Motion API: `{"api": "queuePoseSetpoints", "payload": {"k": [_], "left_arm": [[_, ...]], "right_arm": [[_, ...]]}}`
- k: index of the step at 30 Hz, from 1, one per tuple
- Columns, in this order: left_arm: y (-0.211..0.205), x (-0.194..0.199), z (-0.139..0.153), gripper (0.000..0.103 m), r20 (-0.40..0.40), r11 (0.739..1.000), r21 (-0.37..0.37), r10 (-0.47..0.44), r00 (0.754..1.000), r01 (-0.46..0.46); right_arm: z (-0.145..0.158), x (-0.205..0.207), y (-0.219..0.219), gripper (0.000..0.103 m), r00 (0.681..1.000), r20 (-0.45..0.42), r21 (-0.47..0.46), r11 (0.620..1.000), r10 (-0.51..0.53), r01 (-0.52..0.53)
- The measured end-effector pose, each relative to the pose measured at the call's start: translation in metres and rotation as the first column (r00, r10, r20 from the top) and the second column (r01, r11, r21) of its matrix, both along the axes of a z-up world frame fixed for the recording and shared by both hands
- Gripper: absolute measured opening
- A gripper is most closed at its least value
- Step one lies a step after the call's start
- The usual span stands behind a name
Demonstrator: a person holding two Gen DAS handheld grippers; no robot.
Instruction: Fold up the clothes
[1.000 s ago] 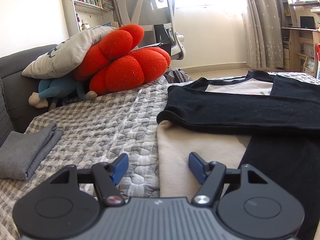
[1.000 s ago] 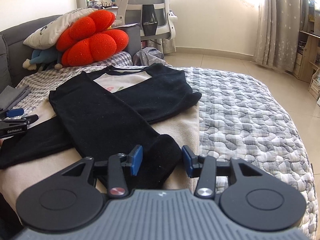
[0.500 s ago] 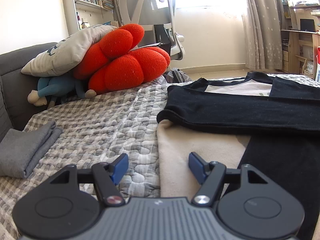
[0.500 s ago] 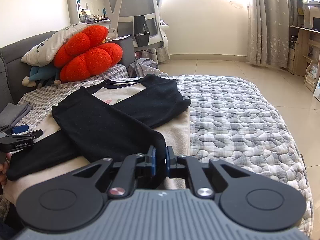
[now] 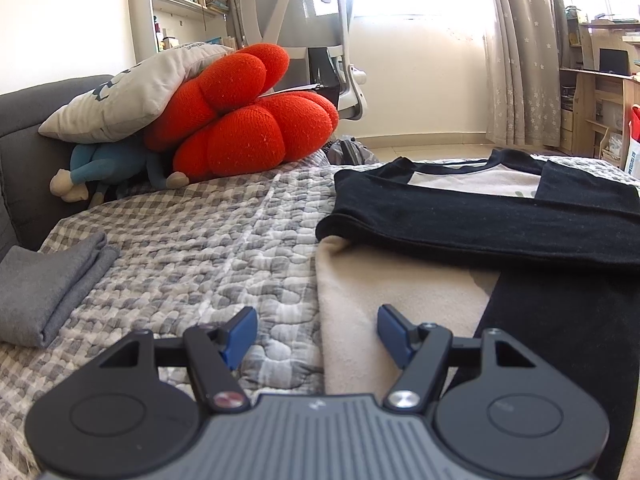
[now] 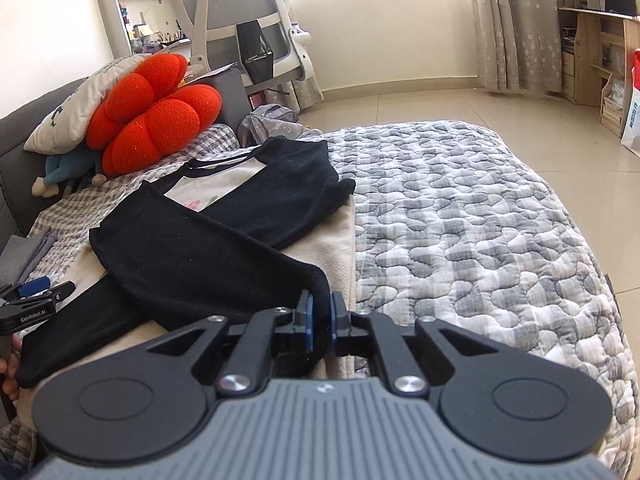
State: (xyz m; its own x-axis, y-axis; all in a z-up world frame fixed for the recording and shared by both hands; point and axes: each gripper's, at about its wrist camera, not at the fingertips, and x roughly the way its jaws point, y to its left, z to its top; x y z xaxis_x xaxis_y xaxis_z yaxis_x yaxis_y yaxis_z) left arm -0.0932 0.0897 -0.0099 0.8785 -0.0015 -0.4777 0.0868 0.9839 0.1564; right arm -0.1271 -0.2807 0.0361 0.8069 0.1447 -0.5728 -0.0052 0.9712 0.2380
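Note:
A cream shirt with black sleeves (image 6: 224, 200) lies face up on the quilted bed, both sleeves folded across its body. My right gripper (image 6: 319, 322) is shut on the cuff of the black sleeve (image 6: 208, 268) that runs diagonally toward me, lifting it a little. My left gripper (image 5: 312, 334) is open and empty, low over the shirt's cream left edge (image 5: 384, 292) and the quilt. The left gripper also shows in the right wrist view (image 6: 36, 296) at the far left. The other black sleeve (image 5: 480, 224) lies across the chest.
A folded grey cloth (image 5: 44, 288) lies at the left of the bed. A red flower cushion (image 5: 244, 120), a white pillow (image 5: 132, 92) and a blue plush toy (image 5: 100, 168) sit by the grey headboard. An office chair (image 6: 240, 28) stands behind the bed. Tiled floor lies beyond the bed's right edge.
My right gripper has closed on the sleeve cuff and lifted and tilted with it. My left gripper stayed open, almost still.

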Motion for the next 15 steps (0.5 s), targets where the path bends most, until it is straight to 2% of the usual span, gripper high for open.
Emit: {"api": "queuePoseSetpoints", "payload": {"k": [2,4,7,9,12,15], "left_arm": [[0.001,0.000,0.001,0.068,-0.005,1.000,0.000,-0.001,1.000,0.001],[0.002,0.001,0.002,0.068,-0.015,1.000,-0.005,0.000,1.000,0.000],[0.004,0.003,0.004,0.068,-0.034,1.000,-0.025,0.004,0.999,-0.004],[0.006,0.005,0.006,0.068,-0.050,0.999,-0.038,0.007,0.999,-0.009],[0.009,0.006,0.010,0.069,-0.079,0.998,-0.059,0.014,0.997,-0.018],[0.013,0.007,0.015,0.070,-0.107,0.996,-0.081,0.020,0.994,-0.029]], "right_arm": [[0.001,-0.002,-0.001,0.011,1.000,0.004,-0.005,1.000,-0.007,0.007],[0.005,-0.006,0.000,0.024,1.000,0.029,-0.020,1.000,-0.007,0.008],[0.011,-0.009,0.005,0.030,0.998,0.056,-0.051,0.999,-0.006,0.009],[0.014,-0.010,0.008,0.039,0.998,0.067,-0.034,0.999,0.020,-0.018],[0.015,-0.010,0.016,0.042,0.995,0.083,-0.046,0.998,0.056,-0.052],[0.011,-0.006,0.036,0.042,0.993,0.069,-0.117,0.989,0.095,-0.086]]}}
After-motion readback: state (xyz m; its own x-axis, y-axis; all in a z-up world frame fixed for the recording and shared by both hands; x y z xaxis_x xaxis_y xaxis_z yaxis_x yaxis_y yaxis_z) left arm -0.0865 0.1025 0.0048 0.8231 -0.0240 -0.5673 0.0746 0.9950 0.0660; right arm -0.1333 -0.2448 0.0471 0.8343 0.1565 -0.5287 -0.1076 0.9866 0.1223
